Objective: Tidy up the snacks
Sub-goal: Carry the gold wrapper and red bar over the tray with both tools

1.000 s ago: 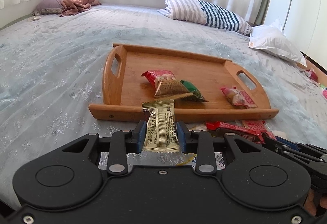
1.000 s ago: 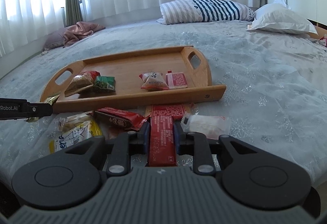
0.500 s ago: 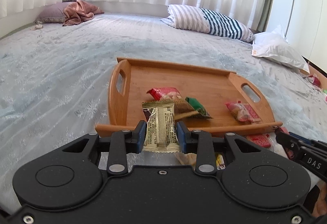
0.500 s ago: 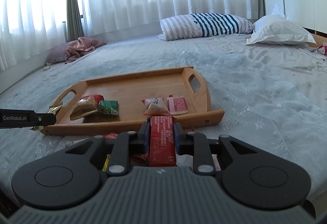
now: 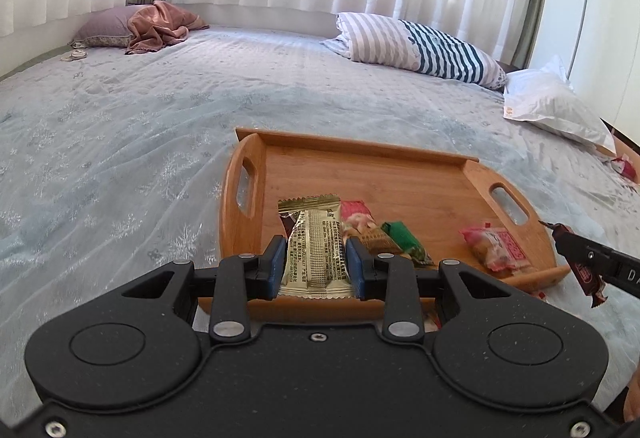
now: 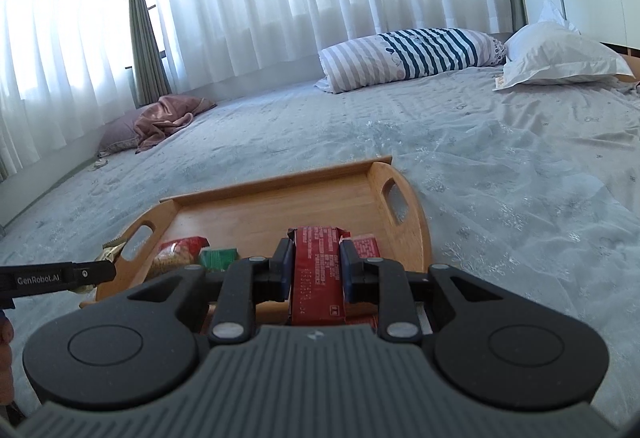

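Jaws of the left gripper [image 5: 316, 258] are clamped on a gold snack packet [image 5: 314, 246], held upright at lower centre of the left wrist view, its back covered in fine print too small to read. Jaws of the right gripper [image 6: 316, 268] are clamped on a red snack bar [image 6: 318, 274], also printed in white text that cannot be read. "GenRobot.AI" shows on the left gripper's finger at the left edge of the right wrist view. Both grippers point slightly downward over the near edge of the wooden tray [image 5: 400, 174] on the bed [image 5: 120, 142]. Inside the tray lie a green packet [image 5: 406, 242], a pink packet [image 5: 498, 250] and what may be a peanut bag [image 6: 176, 258].
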Demonstrator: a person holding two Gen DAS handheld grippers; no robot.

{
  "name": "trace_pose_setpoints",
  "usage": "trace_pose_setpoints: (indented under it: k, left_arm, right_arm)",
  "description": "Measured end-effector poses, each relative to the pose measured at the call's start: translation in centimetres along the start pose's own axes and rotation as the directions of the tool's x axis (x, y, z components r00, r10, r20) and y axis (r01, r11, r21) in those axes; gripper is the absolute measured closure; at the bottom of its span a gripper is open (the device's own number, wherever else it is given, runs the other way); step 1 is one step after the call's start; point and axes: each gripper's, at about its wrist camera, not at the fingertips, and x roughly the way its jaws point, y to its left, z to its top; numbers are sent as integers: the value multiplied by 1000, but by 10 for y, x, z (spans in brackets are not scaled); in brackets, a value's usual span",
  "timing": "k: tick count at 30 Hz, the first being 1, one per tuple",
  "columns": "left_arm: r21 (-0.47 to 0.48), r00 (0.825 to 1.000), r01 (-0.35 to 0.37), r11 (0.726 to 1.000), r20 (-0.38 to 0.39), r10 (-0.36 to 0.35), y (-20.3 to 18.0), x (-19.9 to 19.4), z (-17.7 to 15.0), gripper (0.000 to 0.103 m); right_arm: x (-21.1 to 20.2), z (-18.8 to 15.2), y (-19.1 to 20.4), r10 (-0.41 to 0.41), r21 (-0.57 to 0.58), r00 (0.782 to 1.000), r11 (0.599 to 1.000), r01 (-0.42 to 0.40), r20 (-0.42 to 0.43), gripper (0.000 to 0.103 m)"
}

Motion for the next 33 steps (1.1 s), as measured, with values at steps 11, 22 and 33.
trace_pose_setpoints:
  k: [11, 22, 33]
  left_arm:
    - [-19, 1000, -19, 1000, -11, 19, 6, 31, 15, 72]
    - [-23, 997, -59, 998, -41, 58, 4, 62, 18, 72]
    - [-30, 996, -68, 997, -63, 66, 4, 79, 16, 72]
  right_arm:
    - [52, 22, 6, 99, 67, 993, 993, -95, -63, 75]
    - [90, 19, 23, 101, 39, 989, 995, -97, -106, 75]
    - [109, 9, 27, 67, 17, 988, 998, -65, -142, 74]
